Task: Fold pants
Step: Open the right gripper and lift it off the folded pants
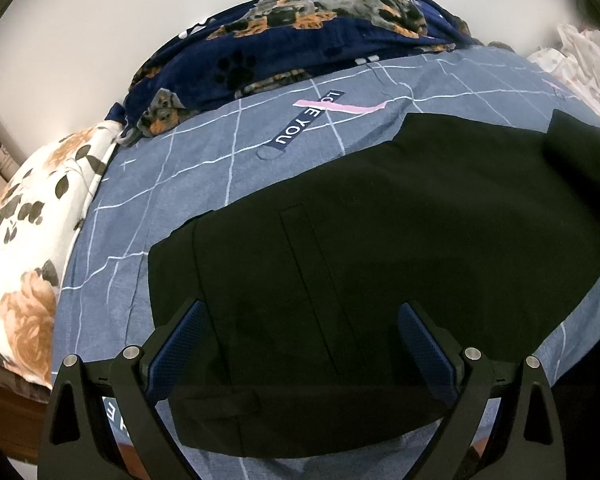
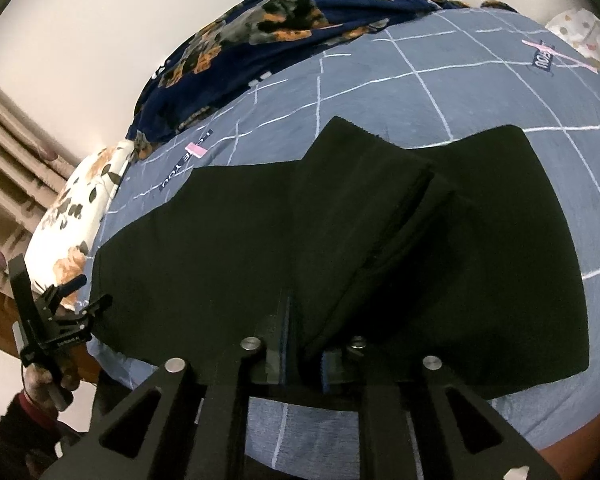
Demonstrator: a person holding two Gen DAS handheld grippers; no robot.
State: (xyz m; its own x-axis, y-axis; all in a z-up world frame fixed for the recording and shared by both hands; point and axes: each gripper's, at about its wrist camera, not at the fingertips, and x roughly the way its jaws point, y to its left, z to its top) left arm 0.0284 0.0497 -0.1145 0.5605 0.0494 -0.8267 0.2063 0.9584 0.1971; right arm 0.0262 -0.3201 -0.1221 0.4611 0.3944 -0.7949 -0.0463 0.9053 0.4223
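Black pants [image 1: 380,220] lie spread across the blue checked bedsheet [image 1: 220,152]. My left gripper [image 1: 300,344] is open and empty, hovering over the waistband end, its blue pads [image 1: 180,340] wide apart. My right gripper [image 2: 304,344] is shut on a fold of the pants [image 2: 360,208], the leg end, and holds it lifted and draped over the flat part of the pants [image 2: 200,248]. The left gripper also shows in the right wrist view [image 2: 84,300] at the far left, held by a hand.
A navy dog-print blanket [image 1: 300,36] is bunched along the wall at the bed's far side. A floral pillow [image 1: 32,240] lies at the left end. White patterned fabric [image 1: 580,60] sits at the far right. The bed's near edge runs just below the pants.
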